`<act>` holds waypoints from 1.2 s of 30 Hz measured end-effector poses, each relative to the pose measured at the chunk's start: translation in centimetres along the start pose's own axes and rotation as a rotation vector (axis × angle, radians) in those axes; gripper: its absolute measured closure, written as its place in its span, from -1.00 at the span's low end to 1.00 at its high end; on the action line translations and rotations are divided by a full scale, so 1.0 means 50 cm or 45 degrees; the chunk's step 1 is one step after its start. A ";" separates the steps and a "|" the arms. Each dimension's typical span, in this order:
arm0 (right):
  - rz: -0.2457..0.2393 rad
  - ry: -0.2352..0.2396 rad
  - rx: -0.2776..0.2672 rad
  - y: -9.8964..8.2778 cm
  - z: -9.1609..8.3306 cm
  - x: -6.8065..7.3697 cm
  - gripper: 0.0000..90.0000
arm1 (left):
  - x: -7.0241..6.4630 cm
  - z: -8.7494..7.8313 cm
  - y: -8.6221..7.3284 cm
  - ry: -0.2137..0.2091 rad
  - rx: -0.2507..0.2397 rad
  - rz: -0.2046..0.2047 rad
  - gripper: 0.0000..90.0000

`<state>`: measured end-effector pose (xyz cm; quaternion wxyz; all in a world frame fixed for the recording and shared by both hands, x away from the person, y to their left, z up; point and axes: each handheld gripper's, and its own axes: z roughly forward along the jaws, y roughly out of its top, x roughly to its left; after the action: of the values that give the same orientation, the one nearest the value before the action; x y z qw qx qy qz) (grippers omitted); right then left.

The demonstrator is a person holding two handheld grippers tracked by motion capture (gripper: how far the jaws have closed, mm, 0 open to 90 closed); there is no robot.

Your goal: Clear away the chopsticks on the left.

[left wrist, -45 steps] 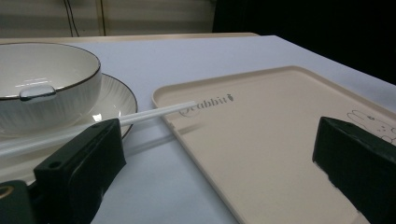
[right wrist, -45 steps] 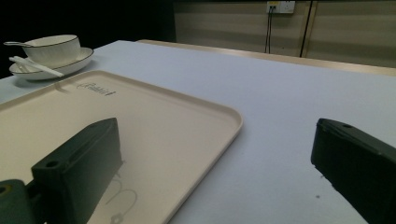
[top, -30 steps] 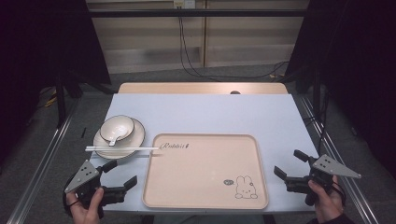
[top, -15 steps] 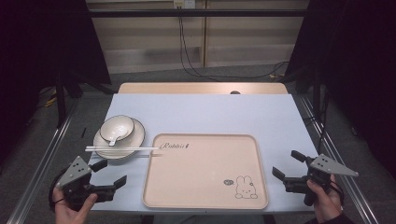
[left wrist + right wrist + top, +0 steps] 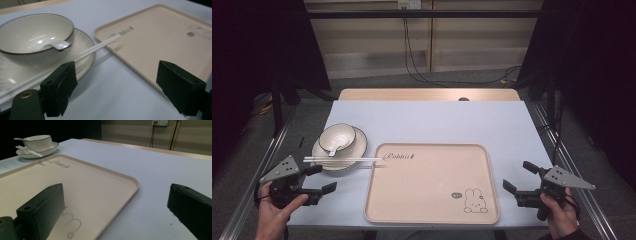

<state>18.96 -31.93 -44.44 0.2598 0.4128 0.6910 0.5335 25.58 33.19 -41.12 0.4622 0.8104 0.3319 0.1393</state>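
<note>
Since the earlier frame, the left gripper drew back leftward from the chopsticks, jaws just narrowing yet open and empty; the right gripper sat open, unmoved.

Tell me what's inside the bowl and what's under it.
A white spoon lies inside the bowl, its handle over the rim. The bowl sits on a plate; the plate's centre beneath it is covered.
</note>
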 end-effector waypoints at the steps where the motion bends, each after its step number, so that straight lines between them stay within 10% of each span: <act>1: 0.005 0.011 -0.009 0.000 -0.001 0.001 -0.99 | 0.003 -0.001 0.001 0.014 0.011 0.013 -0.62; 16: 0.001 0.007 -0.008 0.000 -0.002 0.002 -0.99 | 0.098 0.031 0.024 -0.028 0.090 0.077 -0.64; 20: -0.004 0.008 0.003 0.000 -0.002 0.002 -0.98 | 0.123 0.049 0.020 -0.043 0.134 0.156 -0.45; 36: -0.006 0.006 0.015 -0.003 -0.003 0.001 -0.98 | 0.166 0.080 0.011 -0.006 0.207 0.203 0.40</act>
<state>18.74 -31.98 -44.53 0.2570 0.4116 0.6957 0.5297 34.09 35.90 -43.49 0.3832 0.8695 0.2753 0.1463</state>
